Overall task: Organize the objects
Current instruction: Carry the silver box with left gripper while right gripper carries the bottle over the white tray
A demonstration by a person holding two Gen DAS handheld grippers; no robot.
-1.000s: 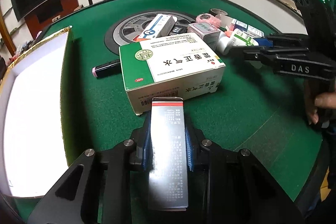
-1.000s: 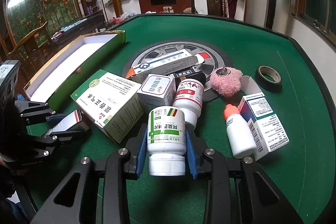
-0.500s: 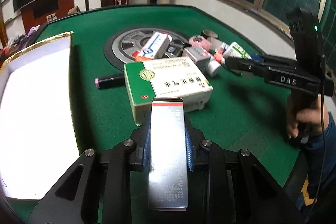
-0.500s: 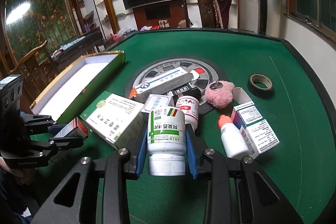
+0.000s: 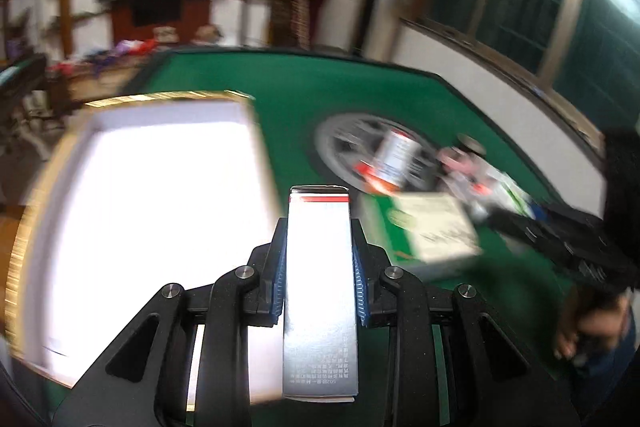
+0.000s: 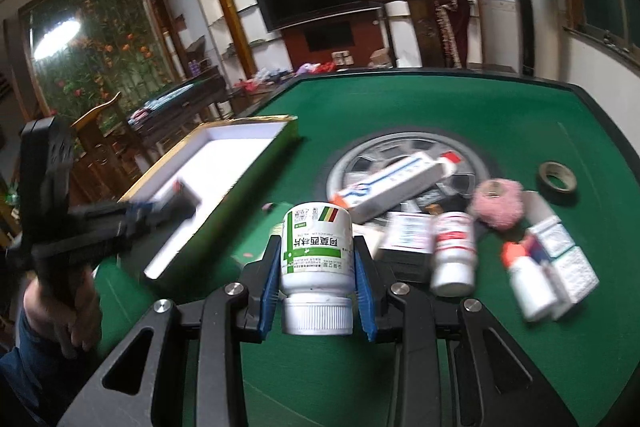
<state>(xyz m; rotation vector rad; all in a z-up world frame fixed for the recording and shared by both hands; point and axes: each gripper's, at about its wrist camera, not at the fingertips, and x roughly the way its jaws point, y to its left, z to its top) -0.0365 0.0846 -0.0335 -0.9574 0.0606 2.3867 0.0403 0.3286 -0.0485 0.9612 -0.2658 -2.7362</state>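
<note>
My left gripper (image 5: 319,259) is shut on a narrow silver carton (image 5: 319,291) with a red stripe, held above the near right edge of the open white-lined box (image 5: 152,211). In the right wrist view the left gripper (image 6: 160,207) hangs over that box (image 6: 224,163). My right gripper (image 6: 316,267) is shut on a white pill bottle (image 6: 316,255) with a green label, held above the green table (image 6: 440,107) in front of the pile.
On the table lie a large white-green carton (image 5: 436,231), a long toothpaste box (image 6: 396,183), a red-labelled bottle (image 6: 454,251), a dropper bottle (image 6: 532,283), small cartons (image 6: 564,255), a pink puff (image 6: 498,203) and a tape roll (image 6: 557,177). The left wrist view is blurred.
My left gripper has swung left with the silver carton, from over the large carton to over the white box. My right gripper has risen and pulled back with the bottle.
</note>
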